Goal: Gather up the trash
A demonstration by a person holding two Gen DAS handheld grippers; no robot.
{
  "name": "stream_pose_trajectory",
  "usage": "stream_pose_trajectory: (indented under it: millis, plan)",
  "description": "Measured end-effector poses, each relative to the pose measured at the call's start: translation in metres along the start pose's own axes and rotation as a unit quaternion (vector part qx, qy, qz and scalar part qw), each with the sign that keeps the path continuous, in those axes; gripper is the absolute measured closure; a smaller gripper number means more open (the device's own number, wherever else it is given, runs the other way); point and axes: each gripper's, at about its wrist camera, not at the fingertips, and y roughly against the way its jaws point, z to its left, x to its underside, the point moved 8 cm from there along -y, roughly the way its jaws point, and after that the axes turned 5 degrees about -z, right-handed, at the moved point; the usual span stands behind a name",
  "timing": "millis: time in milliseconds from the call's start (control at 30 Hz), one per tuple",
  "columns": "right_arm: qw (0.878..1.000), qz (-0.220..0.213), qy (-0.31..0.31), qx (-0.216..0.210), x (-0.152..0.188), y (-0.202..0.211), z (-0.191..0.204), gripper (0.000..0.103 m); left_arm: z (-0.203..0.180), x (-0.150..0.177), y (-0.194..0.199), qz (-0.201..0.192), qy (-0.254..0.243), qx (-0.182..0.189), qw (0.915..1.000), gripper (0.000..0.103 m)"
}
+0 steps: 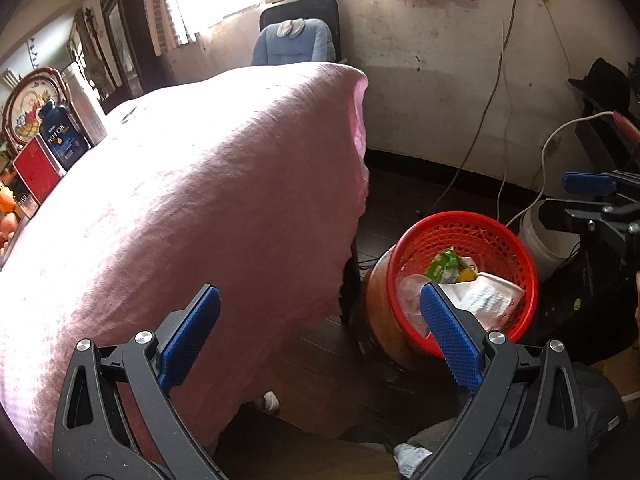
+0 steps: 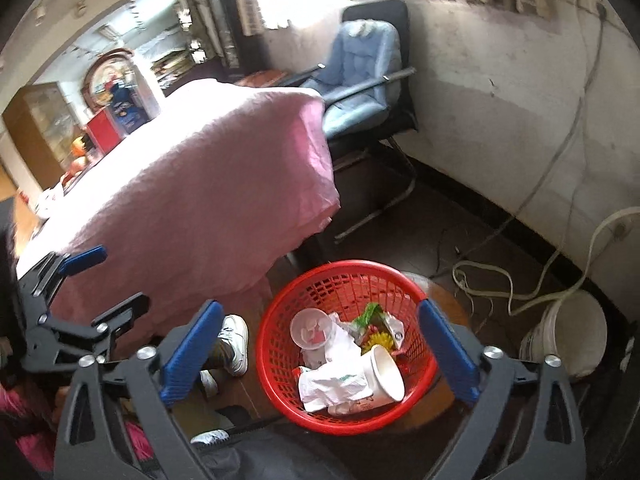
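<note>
A table draped in a pink cloth (image 2: 192, 184) fills the 10 o'clock half of the right wrist view, and a blue-cushioned chair (image 2: 360, 80) stands against the wall at 12 o'clock. On the dark floor at 6 o'clock sits the red mesh basket (image 2: 280, 396), with a white bucket (image 2: 576, 336) well apart at 3 o'clock. Above the basket hangs the right gripper (image 2: 320, 352), its blue pads spread wide with nothing between them. The left gripper (image 1: 320, 332) also stands wide apart and empty, over the cloth's edge at 9 o'clock of the basket. Inside the basket lie a white paper cup (image 2: 384, 376) on its side, crumpled white wrapping (image 2: 332, 384), a clear plastic lid (image 2: 310, 328) and a green wrapper (image 2: 368, 314).
</note>
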Motion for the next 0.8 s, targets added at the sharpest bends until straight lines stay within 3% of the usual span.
stream_pose_trajectory:
  millis: [67, 200, 300, 433, 600, 800]
  plan:
    - [1.000, 0.018, -0.012, 0.007, 0.002, -0.007, -0.003, 0.006, 0.004, 0.003, -0.001, -0.001, 0.001, 0.002, 1.0000, 0.007]
    - [0.997, 0.039, -0.002, 0.062, 0.002, -0.014, -0.009, 0.006, 0.014, 0.005, -0.002, -0.002, 0.009, 0.006, 0.9999, 0.007]
    - [0.991, 0.047, 0.046, 0.114, 0.000, -0.017, -0.004, 0.006, 0.021, 0.008, -0.003, -0.003, 0.017, 0.012, 0.9998, 0.007]
    - [0.974, 0.078, 0.132, 0.168, 0.003, -0.028, 0.012, 0.006, 0.027, 0.011, -0.003, -0.002, 0.024, 0.025, 0.9994, 0.007]
    - [0.959, 0.101, 0.193, 0.179, 0.012, -0.029, 0.037, 0.006, 0.028, 0.013, -0.003, 0.002, 0.026, 0.048, 0.9985, 0.007]
    - [0.946, 0.110, 0.208, 0.221, 0.015, -0.013, 0.039, 0.006, 0.020, 0.015, -0.001, 0.005, 0.018, 0.067, 0.9976, 0.007]
